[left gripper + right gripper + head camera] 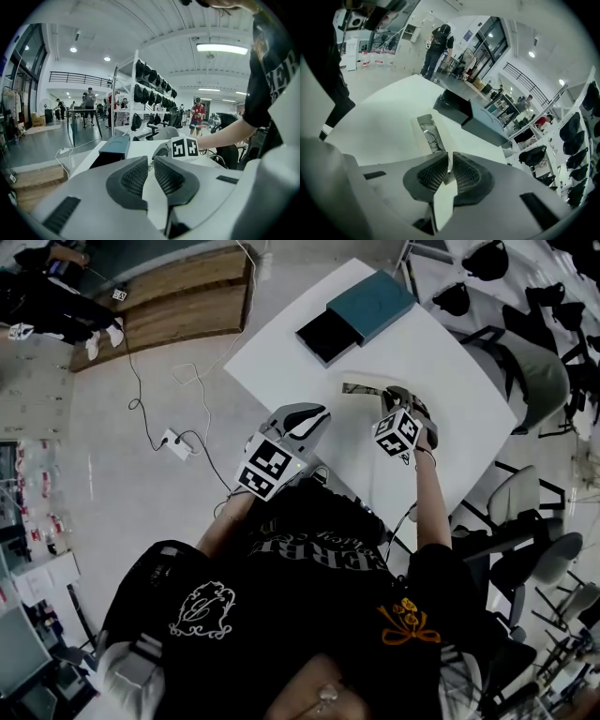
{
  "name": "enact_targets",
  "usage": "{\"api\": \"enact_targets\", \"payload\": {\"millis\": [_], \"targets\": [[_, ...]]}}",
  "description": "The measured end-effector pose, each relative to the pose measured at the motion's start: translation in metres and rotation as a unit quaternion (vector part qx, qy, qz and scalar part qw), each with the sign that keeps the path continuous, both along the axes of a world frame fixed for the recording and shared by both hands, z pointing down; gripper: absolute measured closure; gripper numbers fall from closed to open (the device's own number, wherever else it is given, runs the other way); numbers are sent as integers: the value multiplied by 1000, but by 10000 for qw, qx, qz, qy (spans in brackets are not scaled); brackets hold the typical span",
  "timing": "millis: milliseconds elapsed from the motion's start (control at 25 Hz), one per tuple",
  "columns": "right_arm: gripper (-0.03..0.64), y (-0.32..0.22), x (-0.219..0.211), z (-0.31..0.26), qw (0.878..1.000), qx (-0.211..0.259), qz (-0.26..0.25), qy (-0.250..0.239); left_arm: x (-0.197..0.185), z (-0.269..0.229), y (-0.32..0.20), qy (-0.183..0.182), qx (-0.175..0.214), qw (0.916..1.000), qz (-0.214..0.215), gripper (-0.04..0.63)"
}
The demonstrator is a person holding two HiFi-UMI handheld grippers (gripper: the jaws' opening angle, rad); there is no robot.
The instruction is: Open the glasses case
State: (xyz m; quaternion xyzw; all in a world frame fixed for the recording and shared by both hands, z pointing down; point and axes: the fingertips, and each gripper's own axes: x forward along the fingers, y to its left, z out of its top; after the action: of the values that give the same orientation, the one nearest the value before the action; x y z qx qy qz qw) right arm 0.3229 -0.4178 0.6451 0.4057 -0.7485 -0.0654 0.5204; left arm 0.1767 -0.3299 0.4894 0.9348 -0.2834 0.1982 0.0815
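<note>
The glasses case (361, 388) lies open on the white table (281, 352); its pale shell shows a dark inside (427, 131). My right gripper (394, 395) is at the case's near end. In the right gripper view the case's white lid (440, 133) runs in between the pads, and the right gripper (449, 159) is shut on its edge. My left gripper (314, 418) hovers at the table's near left edge, apart from the case. In the left gripper view the left gripper (151, 161) stands narrowly open with nothing between its pads.
A teal box (373, 304) rests on a dark tray (323, 336) at the table's far side. Office chairs (525, 493) crowd the right. A power strip (175, 442) with cables lies on the floor at the left, beyond it a wooden platform (178, 306).
</note>
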Motion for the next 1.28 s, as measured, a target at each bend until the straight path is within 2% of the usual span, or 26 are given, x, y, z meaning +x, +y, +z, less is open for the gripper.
{"api": "enact_targets", "payload": {"millis": [240, 520, 800, 920, 1080, 1280], "targets": [[572, -31, 5, -9, 9996, 60, 209, -162, -9, 2, -2, -28, -21, 9998, -182, 555], [569, -64, 7, -6, 9931, -262, 903, -698, -20, 3, -6, -40, -56, 9995, -317, 555], [569, -81, 21, 0, 9846, -471, 1471, -816, -26, 5, -3, -61, -73, 9991, -418, 555], [581, -81, 33, 3, 9808, -438, 1709, -835, -35, 9, 0, -91, -92, 9987, -489, 555], [583, -79, 33, 3, 9750, -347, 1841, -1192, -47, 10, 1, -92, -110, 9984, -551, 555], [543, -70, 29, -9, 9651, -213, 2071, -1590, -56, 6, 4, -61, -101, 9988, -469, 555]]}}
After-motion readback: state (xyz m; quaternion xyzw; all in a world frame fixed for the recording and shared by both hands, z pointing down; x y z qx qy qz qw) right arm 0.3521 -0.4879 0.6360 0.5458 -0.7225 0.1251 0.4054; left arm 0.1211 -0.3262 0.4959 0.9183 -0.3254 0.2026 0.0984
